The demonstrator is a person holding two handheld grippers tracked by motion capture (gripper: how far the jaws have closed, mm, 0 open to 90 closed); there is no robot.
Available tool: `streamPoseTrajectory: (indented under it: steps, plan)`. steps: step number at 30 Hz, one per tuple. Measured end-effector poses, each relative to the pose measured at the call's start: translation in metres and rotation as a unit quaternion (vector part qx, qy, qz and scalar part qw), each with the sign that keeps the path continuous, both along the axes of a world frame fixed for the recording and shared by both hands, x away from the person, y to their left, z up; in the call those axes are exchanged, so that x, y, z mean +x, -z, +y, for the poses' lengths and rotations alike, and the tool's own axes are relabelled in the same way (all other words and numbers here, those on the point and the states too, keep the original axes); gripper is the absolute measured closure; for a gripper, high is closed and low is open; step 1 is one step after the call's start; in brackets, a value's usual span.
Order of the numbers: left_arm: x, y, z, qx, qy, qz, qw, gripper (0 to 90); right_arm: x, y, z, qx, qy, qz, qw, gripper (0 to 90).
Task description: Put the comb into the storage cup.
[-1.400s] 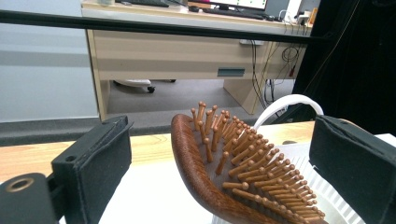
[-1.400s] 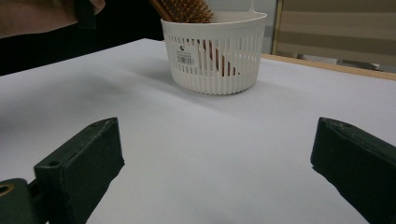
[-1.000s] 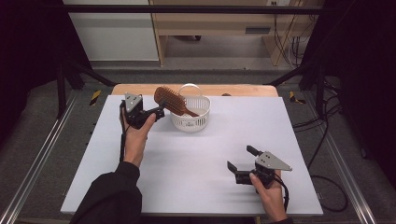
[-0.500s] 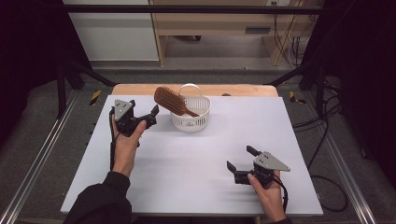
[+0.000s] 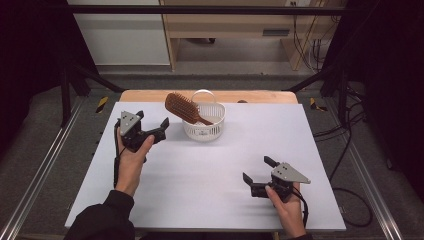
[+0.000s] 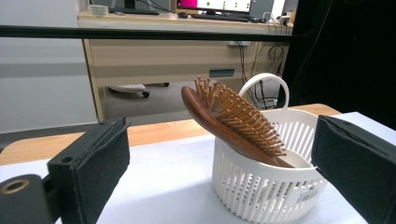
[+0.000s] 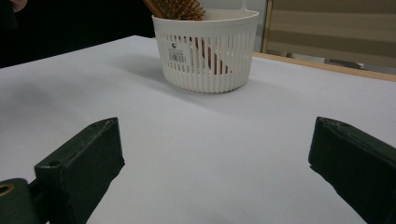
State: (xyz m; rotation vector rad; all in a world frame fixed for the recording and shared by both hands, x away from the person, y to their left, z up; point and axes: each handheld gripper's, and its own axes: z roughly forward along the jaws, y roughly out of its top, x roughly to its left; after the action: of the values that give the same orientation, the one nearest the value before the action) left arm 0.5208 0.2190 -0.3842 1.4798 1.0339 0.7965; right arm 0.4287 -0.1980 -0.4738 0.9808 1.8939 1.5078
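Observation:
A white slotted basket (image 5: 205, 124) stands at the far middle of the white tabletop (image 5: 200, 190). A brown wooden hairbrush (image 5: 181, 107) leans in it, handle down inside, bristled head sticking out over the left rim. In the left gripper view the hairbrush (image 6: 224, 119) and basket (image 6: 261, 186) sit between the jaws but farther off. My left gripper (image 5: 151, 119) is open just left of the basket, holding nothing. Open and holding nothing too, my right gripper (image 5: 256, 168) hovers at the near right, facing the basket (image 7: 205, 51).
A wooden strip (image 5: 260, 96) runs along the table's far edge, with floor and a pale cabinet (image 5: 120, 30) beyond. Metal rails (image 5: 35, 185) flank the table on the left. Cables (image 5: 345, 150) hang off the right side.
My left gripper has drawn back a little to the left, away from the brush head, and the forearm swung left. The brush, basket and right gripper have stayed put.

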Motion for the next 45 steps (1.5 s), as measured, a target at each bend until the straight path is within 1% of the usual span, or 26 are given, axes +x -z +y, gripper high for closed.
streamPoseTrajectory:
  steps: [10, 12, 15, 21, 25, 33, 39, 42, 45]
  plan:
    - [-0.011, 0.004, 0.001, 0.012, 0.011, -0.002, 0.9999, 4.3, 0.0, 0.0, 0.0, 0.001, -0.001, 0.0, 1.0, 3.2]
    - [-0.014, 0.004, 0.002, 0.019, 0.011, -0.005, 0.9998, 4.0, 0.0, 0.0, 0.0, 0.0, 0.0, 0.0, 1.0, 3.2]
    - [-0.018, 0.004, 0.004, 0.021, 0.012, -0.008, 0.9997, 3.8, 0.0, 0.0, 0.0, 0.001, -0.001, 0.0, 1.0, 3.2]
    - [-0.025, 0.007, 0.007, 0.016, 0.02, -0.003, 0.9997, 3.4, 0.0, 0.001, 0.0, 0.0, 0.001, 0.003, 1.0, 3.2]
    - [-0.029, 0.009, 0.011, 0.011, 0.018, -0.003, 0.9998, 3.4, 0.0, 0.001, 0.0, 0.0, 0.001, 0.003, 1.0, 3.2]
    - [-0.037, 0.012, 0.022, 0.013, 0.014, -0.005, 0.9998, 3.1, 0.0, 0.001, 0.001, -0.004, 0.001, 0.002, 1.0, 3.3]
    - [-0.042, 0.015, 0.03, 0.007, 0.01, -0.004, 0.9999, 3.1, 0.0, 0.001, 0.001, -0.003, 0.001, 0.002, 1.0, 3.2]
    - [-0.045, 0.016, 0.032, 0.009, 0.011, -0.005, 0.9999, 3.1, 0.0, 0.001, 0.001, -0.003, 0.001, 0.003, 1.0, 3.2]
    - [-0.049, 0.018, 0.035, 0.019, 0.009, -0.009, 0.9997, 3.0, 0.0, 0.001, 0.001, -0.002, 0.001, 0.003, 1.0, 3.2]
